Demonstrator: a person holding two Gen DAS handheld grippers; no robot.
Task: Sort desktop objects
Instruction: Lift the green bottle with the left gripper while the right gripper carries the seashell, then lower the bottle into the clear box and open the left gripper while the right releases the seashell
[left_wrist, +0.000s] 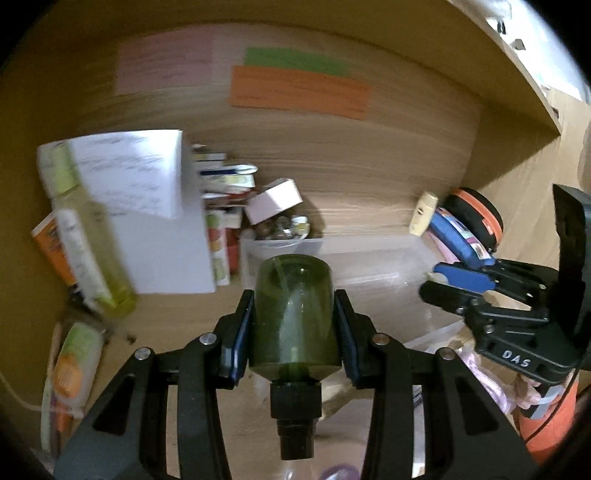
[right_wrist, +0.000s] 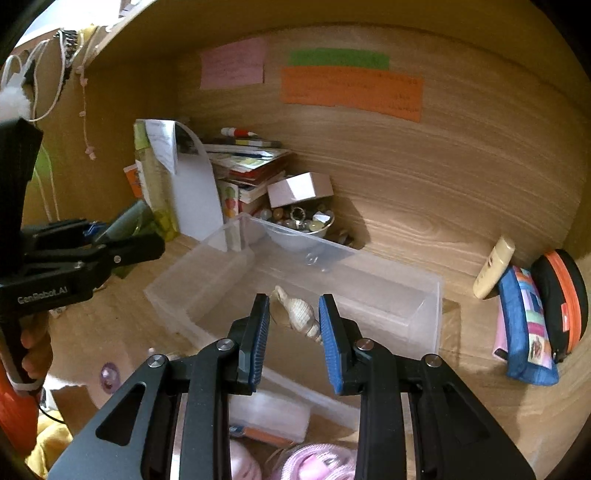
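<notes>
A dark green translucent plastic bottle with a black screw neck (left_wrist: 293, 314) is clamped between the blue pads of the left hand-held gripper (left_wrist: 293, 325), its neck pointing back toward the camera and its base forward. A small cream spiral seashell with brown bands (right_wrist: 301, 314) sits between the blue pads of the right hand-held gripper (right_wrist: 293, 325), whose jaws are narrowly set; the shell touches the right pad, while contact with the left pad cannot be made out. Just ahead of and below both hand-held grippers lies a clear rectangular plastic storage bin (right_wrist: 424, 295) on the wooden table (right_wrist: 461, 387). Beyond the bin's far left corner stands a bowl of polished stones and trinkets (right_wrist: 303, 221), with a stack of books and papers (right_wrist: 251, 162) to its left. Far right of the right hand-held gripper lean a cream tube (right_wrist: 493, 269), a blue patchwork pouch (right_wrist: 524, 328) and a black round case with an orange zip (right_wrist: 561, 291).
</notes>
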